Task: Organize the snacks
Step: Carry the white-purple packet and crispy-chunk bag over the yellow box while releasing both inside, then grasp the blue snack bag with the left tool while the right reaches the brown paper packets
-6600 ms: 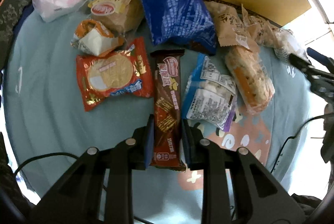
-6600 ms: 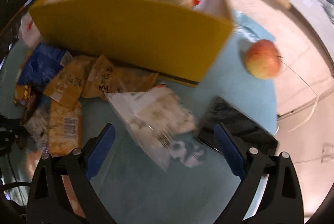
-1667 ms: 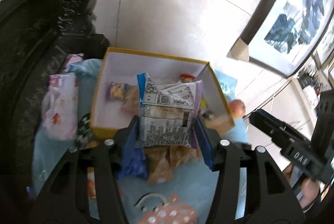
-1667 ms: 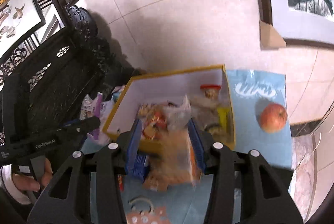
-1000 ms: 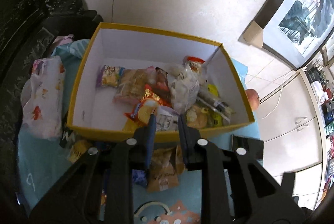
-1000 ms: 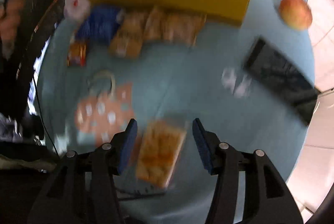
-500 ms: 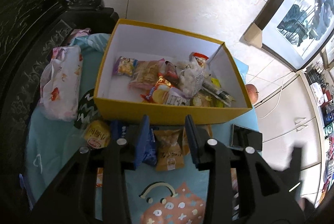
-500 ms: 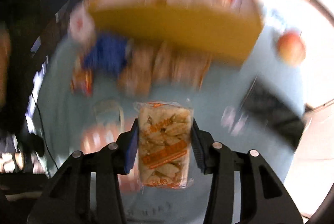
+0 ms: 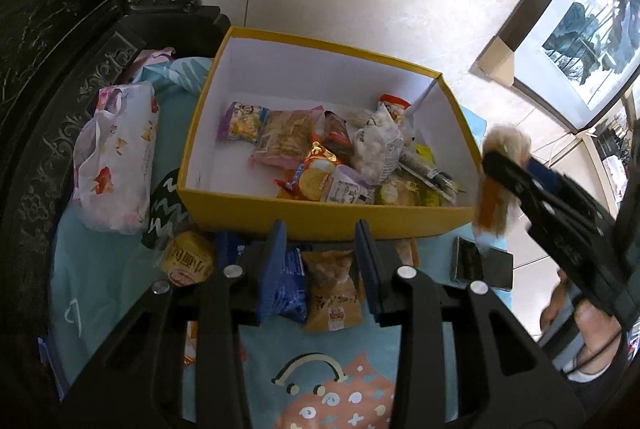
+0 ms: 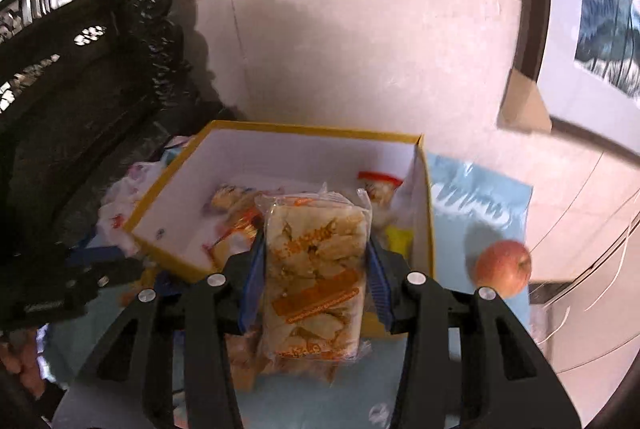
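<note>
A yellow box [image 9: 224, 207] with white inner walls holds several snack packs, among them a red cookie pack [image 9: 310, 179]. My left gripper [image 9: 320, 229] hangs over the box's near wall; its jaws are opening and nothing is between them. Under it on the teal cloth lie a brown pack [image 9: 334, 285], a blue bag [image 9: 288, 281] and a round bun pack [image 9: 188, 261]. My right gripper [image 10: 316, 245] is shut on a clear pack of orange-labelled pastries [image 10: 316, 269], held in the air before the box [image 10: 160, 229]. The left wrist view shows that pack [image 9: 494, 197] at the box's right corner.
A white flowered bag [image 9: 116, 157] lies left of the box, against dark carved furniture [image 9: 60, 69]. A black phone [image 9: 482, 265] rests on the cloth to the right, and an apple [image 10: 502, 267] sits beyond the box's right side. A tiled wall stands behind.
My right gripper closed on the pastry pack on the cloth and lifted it up toward the box. The left jaws went from nearly shut to parted.
</note>
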